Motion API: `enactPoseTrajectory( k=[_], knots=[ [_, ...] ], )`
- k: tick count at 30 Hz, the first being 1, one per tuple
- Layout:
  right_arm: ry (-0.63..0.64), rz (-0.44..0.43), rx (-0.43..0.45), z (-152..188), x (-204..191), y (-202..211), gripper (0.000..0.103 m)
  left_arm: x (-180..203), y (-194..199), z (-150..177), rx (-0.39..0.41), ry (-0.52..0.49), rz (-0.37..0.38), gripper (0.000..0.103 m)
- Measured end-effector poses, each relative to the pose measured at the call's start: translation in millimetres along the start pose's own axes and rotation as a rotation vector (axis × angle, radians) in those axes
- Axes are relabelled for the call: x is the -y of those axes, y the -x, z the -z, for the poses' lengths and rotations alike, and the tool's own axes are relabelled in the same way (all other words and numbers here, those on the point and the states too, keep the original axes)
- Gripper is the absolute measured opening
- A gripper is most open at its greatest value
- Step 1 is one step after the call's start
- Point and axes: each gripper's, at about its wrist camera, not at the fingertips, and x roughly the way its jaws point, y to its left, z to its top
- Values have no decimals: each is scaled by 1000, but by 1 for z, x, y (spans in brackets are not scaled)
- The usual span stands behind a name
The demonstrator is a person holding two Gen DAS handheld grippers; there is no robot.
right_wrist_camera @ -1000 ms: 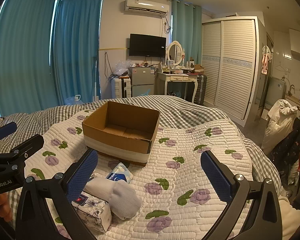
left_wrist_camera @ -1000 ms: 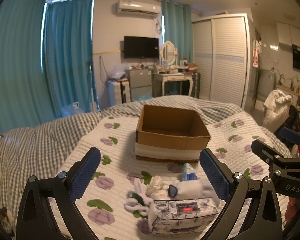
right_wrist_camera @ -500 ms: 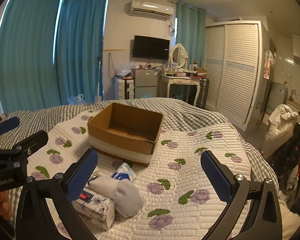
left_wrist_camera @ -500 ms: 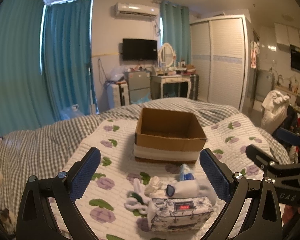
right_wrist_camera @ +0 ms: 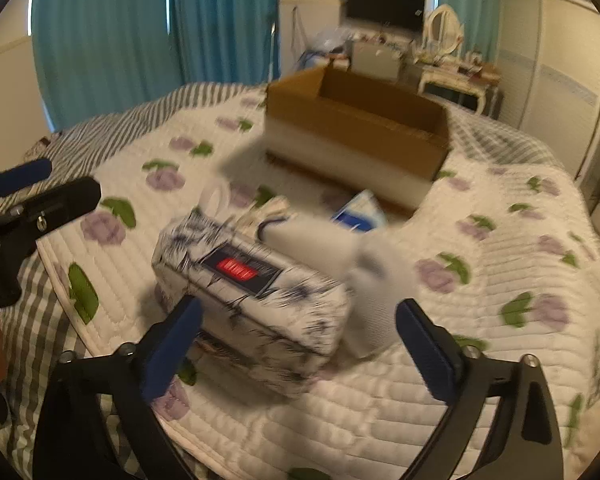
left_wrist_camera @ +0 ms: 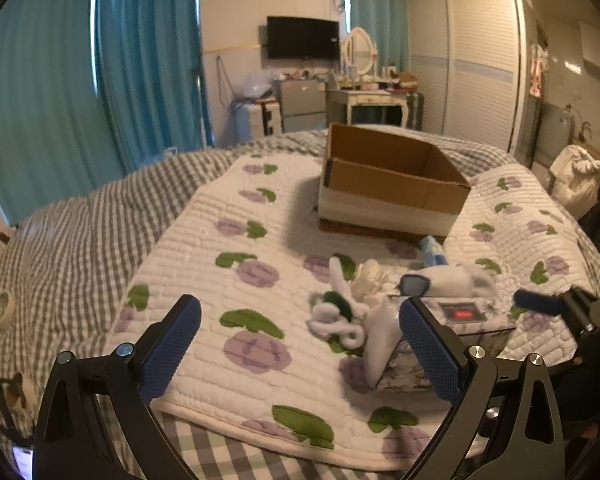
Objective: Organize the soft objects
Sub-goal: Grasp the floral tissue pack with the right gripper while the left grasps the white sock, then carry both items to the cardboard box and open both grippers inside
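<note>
My right gripper [right_wrist_camera: 296, 344] hangs wide open just over the tissue pack [right_wrist_camera: 252, 280], nothing gripped. My left gripper [left_wrist_camera: 300, 352] is open too, low over the quilt [left_wrist_camera: 236, 280]. White socks [left_wrist_camera: 452, 280] lie beside the pack, near the cardboard box [left_wrist_camera: 392, 188].
</note>
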Motion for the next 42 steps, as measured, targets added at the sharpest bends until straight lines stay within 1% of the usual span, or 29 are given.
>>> enactPoseTrajectory(
  k=[2,3,5,6,8,10,13,16,18,21,22,24,27,31,33,35,37,39,42],
  knots=[
    [11,-20,-20,1,-5,-11,88,-3,-4,1,-9,10,9,101],
    [17,-36,-35,2,-7,-16,81,-4,-6,2,-13,11,13,101],
    [20,-21,-43,4,-8,-18,75,-5,-10,3,-24,11,21,101],
    [19,-20,-45,4,-8,-20,69,-5,-11,3,-29,13,26,101],
    [6,-32,-41,4,-6,-19,62,-6,-12,5,-32,18,31,101],
    [0,-44,-34,5,-4,-16,50,-6,-12,5,-32,18,31,101],
    [-14,-78,-17,4,-1,-6,42,-5,-11,3,-20,11,28,101],
    [-35,-107,42,1,5,18,41,-1,-4,0,-10,-1,20,101],
    [-59,-104,99,-4,14,38,41,4,-1,-4,-5,0,18,101],
    [-89,-25,176,-12,37,68,41,14,0,-9,-11,-3,25,101],
    [-96,16,200,-15,47,77,41,20,-1,-10,-15,-9,28,101],
    [-117,86,225,-17,64,88,41,33,-6,-10,-25,-26,42,101],
    [-181,163,227,-13,95,92,41,61,-20,-6,-68,-45,91,101],
    [-224,204,205,-6,118,83,41,105,-43,2,-135,-95,161,101],
    [-234,206,199,-5,127,79,41,121,-49,4,-156,-117,185,101],
    [-259,189,195,-4,137,75,41,138,-58,7,-190,-132,230,100],
    [-265,203,199,-6,144,70,41,154,-68,9,-228,-148,271,100],
    [-268,204,195,-6,149,67,41,165,-75,12,-249,-161,280,100],
    [-295,174,186,-4,158,59,41,175,-94,15,-282,-160,264,99]
  ],
)
